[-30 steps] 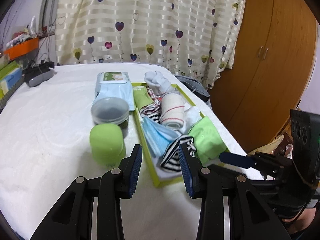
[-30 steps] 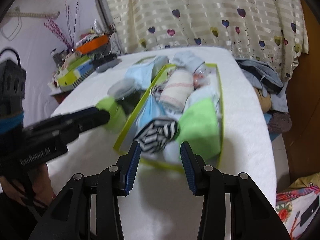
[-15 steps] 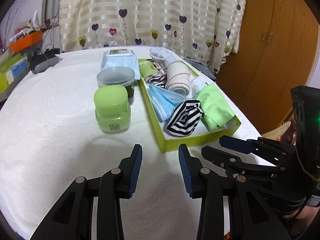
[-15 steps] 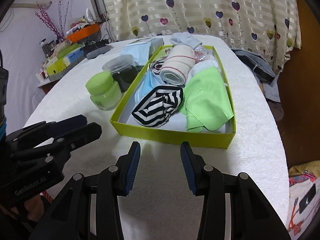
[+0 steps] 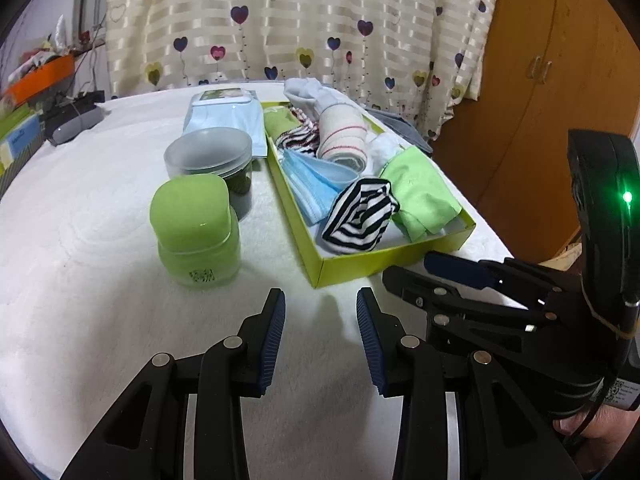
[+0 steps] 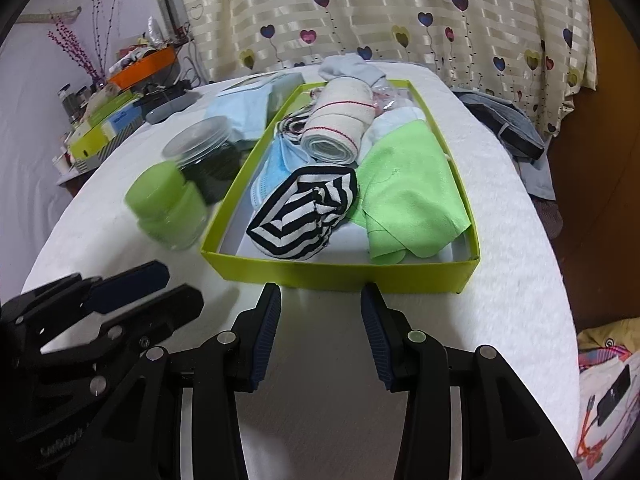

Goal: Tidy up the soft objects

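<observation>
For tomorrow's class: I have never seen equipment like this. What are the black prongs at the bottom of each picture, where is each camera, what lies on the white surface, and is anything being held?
No robot here: a person holds a hand-operated claw in each hand, each with a fisheye camera looking along its two prongs. One picture looks past the left claw, the other past the right claw; each claw also shows from the side in the other's view. On the white table sit a green jar, a dark jar, a wipes pack and a yellow-green box of soft things: striped sock, green cloth, face mask, rolled towel. Both claws are open and empty.

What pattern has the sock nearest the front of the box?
Black and white stripes; right wrist view.
</observation>
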